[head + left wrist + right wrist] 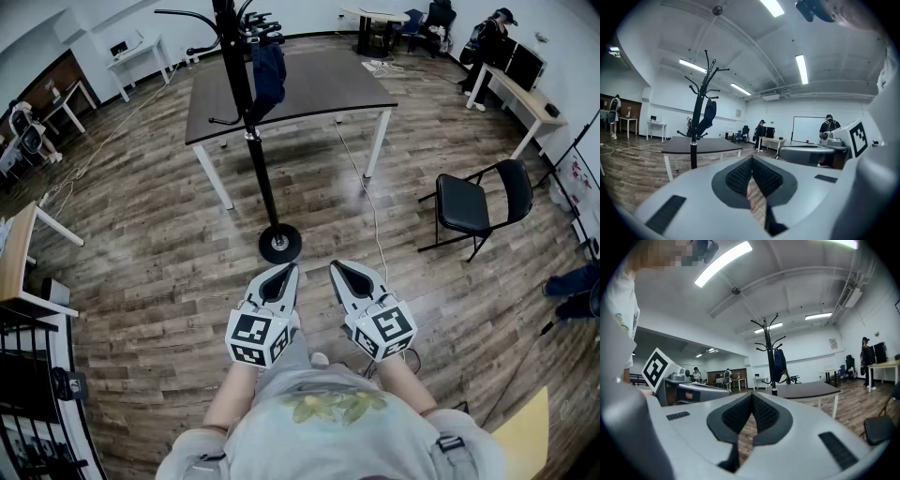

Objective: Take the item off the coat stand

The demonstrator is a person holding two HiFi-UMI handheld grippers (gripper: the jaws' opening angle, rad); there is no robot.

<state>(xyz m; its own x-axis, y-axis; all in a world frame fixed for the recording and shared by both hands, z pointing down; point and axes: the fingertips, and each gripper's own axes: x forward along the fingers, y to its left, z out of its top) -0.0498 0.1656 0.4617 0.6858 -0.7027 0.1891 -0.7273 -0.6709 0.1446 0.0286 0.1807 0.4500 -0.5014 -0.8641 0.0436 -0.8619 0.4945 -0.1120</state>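
Left gripper [285,270] and right gripper [340,268] are both pressed together, empty. A blue garment [268,71] hangs on the coat stand [254,141].

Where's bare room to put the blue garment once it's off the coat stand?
The table top right of the coat stand is bare. The floor between the stand's base and the chair is open, except a cable. The hooks are crowded.

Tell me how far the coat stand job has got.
Done: nothing; the dark blue garment hangs on the coat stand. In hand: nothing; left claw and right claw are shut, empty, low before the stand. Left: reach, grip the garment, lift it off.
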